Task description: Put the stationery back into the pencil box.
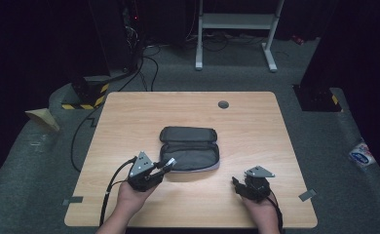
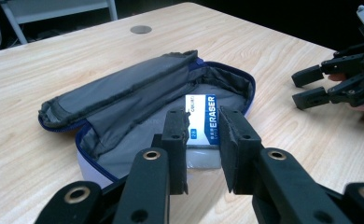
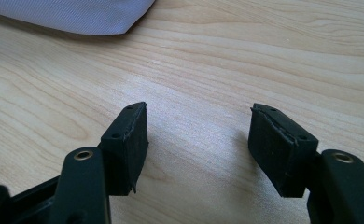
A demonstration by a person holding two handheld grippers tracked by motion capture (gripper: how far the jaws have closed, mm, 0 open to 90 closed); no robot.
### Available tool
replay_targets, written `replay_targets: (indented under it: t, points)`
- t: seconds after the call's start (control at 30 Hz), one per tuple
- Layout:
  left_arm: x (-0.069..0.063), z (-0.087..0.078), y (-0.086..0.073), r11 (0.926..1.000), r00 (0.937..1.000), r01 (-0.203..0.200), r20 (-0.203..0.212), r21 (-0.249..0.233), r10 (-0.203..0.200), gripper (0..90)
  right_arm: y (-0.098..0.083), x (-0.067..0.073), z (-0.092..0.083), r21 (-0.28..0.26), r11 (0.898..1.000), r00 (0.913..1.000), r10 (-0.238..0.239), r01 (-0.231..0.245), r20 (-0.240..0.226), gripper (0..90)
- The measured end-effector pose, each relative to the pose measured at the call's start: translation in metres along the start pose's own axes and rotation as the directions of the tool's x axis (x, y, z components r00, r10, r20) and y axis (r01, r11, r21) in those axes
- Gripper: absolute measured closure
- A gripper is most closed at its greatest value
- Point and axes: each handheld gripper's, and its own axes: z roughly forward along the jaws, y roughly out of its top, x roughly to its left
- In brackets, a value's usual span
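A grey pencil case (image 1: pixel 189 148) lies unzipped and spread open at the middle of the wooden table (image 1: pixel 256 126). My left gripper (image 1: pixel 167 165) is at the case's front left corner, shut on a white eraser (image 2: pixel 207 122) with a blue sleeve. In the left gripper view the eraser sits between the two jaws of the left gripper (image 2: pixel 203 140), over the open case (image 2: pixel 124 107). My right gripper (image 1: pixel 236 184) rests near the table's front right, open with nothing between its fingers. The left gripper view shows the right gripper (image 2: pixel 311 86) too. The right gripper (image 3: pixel 199 135) points at bare wood.
A round cable grommet (image 1: pixel 223 104) sits near the table's far edge. A corner of the case (image 3: pixel 77 14) lies ahead of the right gripper. Beyond the table are a white desk frame (image 1: pixel 237 29), cables and dark equipment on the floor.
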Motion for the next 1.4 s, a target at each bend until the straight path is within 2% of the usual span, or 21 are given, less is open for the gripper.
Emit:
replay_targets:
  t: [0.23, 0.47, 0.73, 0.93, 1.07, 1.17, 1.4]
  points:
    - [0.010, 0.007, 0.008, 0.9999, 0.9998, -0.003, -0.018, 0.011, 0.003, 72.9, 0.000, 0.000, 0.000, 0.000, 1.000, 1.0000, -0.004, 0.004, -0.005, 37.3]
    - [0.027, 0.015, 0.014, 0.9990, 0.9987, 0.036, -0.036, 0.025, -0.035, 72.9, 0.000, 0.000, 0.000, 0.000, 1.000, 1.0000, -0.007, 0.007, -0.005, 37.4]
    - [0.037, 0.029, 0.014, 0.9959, 0.9965, 0.067, -0.053, 0.061, -0.064, 72.9, 0.000, 0.000, 0.000, 0.000, 1.000, 1.0000, -0.007, 0.007, -0.007, 37.3]
    - [0.042, 0.044, 0.010, 0.9875, 0.9925, 0.109, -0.068, 0.113, -0.102, 72.9, 0.000, 0.000, 0.000, 0.000, 1.000, 0.9999, -0.009, 0.009, -0.008, 37.3]
    - [0.041, 0.053, 0.006, 0.9824, 0.9915, 0.108, -0.089, 0.153, -0.095, 72.9, 0.000, 0.000, 0.000, 0.000, 1.000, 0.9999, -0.008, 0.008, -0.008, 37.3]
    - [0.041, 0.057, 0.005, 0.9782, 0.9898, 0.119, -0.098, 0.170, -0.103, 72.9, 0.000, 0.000, 0.000, 0.000, 1.000, 0.9999, -0.008, 0.008, -0.009, 37.3]
    - [0.037, 0.068, 0.001, 0.9711, 0.9893, 0.094, -0.130, 0.219, -0.066, 72.8, 0.000, 0.000, 0.000, 0.000, 1.000, 0.9999, -0.009, 0.009, -0.010, 37.3]
